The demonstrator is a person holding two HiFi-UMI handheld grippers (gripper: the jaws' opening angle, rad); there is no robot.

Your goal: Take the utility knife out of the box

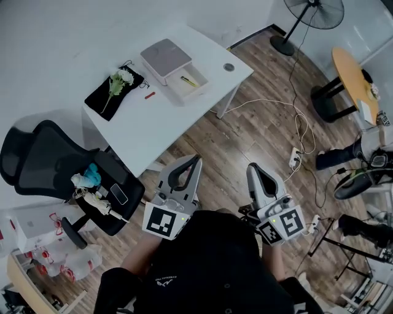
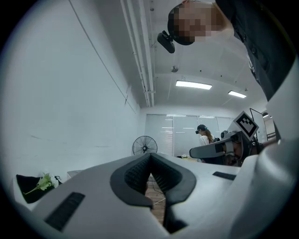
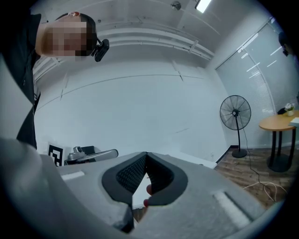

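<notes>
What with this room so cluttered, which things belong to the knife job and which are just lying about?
Job: yellow utility knife, lying in the open box; left gripper and right gripper, both shut and empty.
Lying about: white flower on black cloth; small red item; office chair; fan.

Black top (image 1: pixel 209 264), white left gripper (image 1: pixel 195 159), white right gripper (image 1: pixel 252 167)
</notes>
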